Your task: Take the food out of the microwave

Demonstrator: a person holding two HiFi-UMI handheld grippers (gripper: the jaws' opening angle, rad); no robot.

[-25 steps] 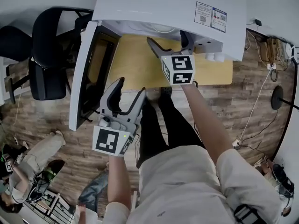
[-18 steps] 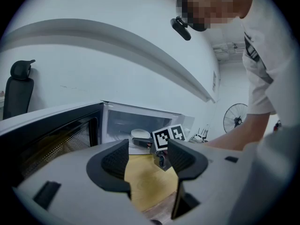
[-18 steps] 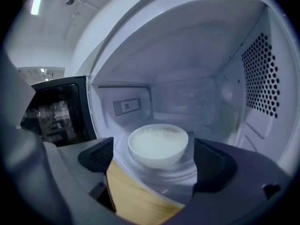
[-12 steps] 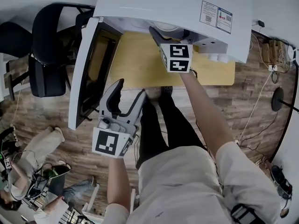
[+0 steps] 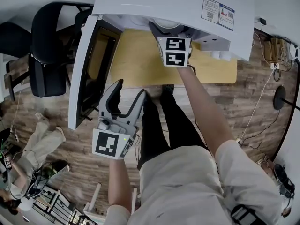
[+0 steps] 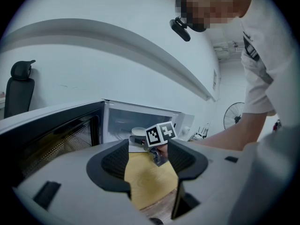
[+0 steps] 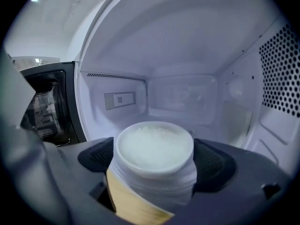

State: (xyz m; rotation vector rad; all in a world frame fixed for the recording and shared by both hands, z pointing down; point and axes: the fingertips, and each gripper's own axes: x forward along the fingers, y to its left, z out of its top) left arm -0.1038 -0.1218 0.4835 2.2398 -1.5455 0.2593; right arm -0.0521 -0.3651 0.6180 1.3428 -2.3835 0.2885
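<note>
Over the last second the right gripper [image 5: 169, 29] has pushed forward from above the yellow wooden tabletop [image 5: 136, 64] into the mouth of the white microwave oven [image 5: 164, 3]. Its marker cube now sits right at the opening, and its tips are tucked under the oven's top.

The right gripper view shows the result. The round white plastic tub of pale, grainy food [image 7: 154, 151] stands between its jaws, whose dark pads lie against the tub on both sides, so the grip appears made. The tub is low at the front of the white cavity, with the perforated walls behind it.

The left gripper [image 5: 131, 88] has stayed put through the same second. It is held back near the lower edge of the swung-open dark-glass door [image 5: 86, 69], with its jaws spread and nothing between them.

The reach is probably over and the task is at its turn. What remains is to draw the tub straight out over the tabletop, keeping it level so the uncovered food does not spill.
</note>
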